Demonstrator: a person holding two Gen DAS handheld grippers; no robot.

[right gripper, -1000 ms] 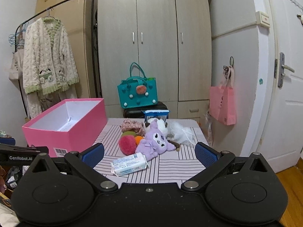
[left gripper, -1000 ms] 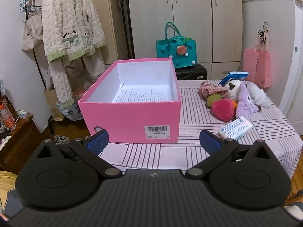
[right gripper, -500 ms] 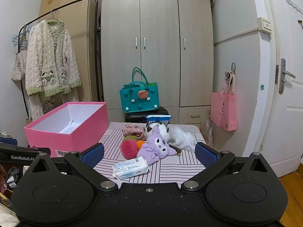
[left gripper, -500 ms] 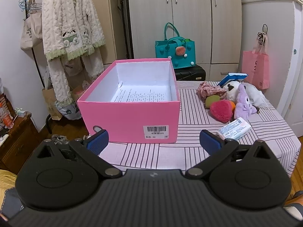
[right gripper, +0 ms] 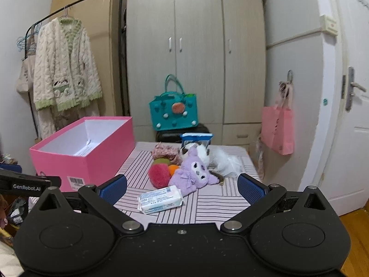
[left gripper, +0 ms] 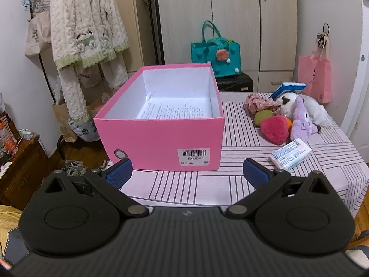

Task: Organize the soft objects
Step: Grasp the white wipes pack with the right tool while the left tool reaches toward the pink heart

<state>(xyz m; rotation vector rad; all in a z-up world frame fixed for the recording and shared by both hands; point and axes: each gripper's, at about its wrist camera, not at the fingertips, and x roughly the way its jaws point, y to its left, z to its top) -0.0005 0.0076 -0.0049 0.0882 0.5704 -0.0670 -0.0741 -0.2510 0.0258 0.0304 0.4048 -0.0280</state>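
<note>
- The soft things lie heaped on the far right of the striped table (left gripper: 230, 184) — a purple plush (right gripper: 193, 173), a red fuzzy heart (right gripper: 158, 173), a white plush (right gripper: 221, 159) and a floral cloth bundle (right gripper: 165, 151), all touching; a wrapped tissue pack (right gripper: 160, 199) lies just in front
- The pink box (left gripper: 159, 136) stands to their left, holding only a printed sheet
- Nothing is packed yet; I judge this the approach before a first pick
- The right gripper (right gripper: 182, 184) faces the heap, fingers wide and empty; the left gripper (left gripper: 186, 172) fronts the box, likewise spread with nothing held
- Next move calls for closing on one toy without dragging its neighbours
- Readable: "GenRobot.AI" on the left gripper's side in the right view — the box's barcode label shows "40"; tissue-pack print too small
</note>
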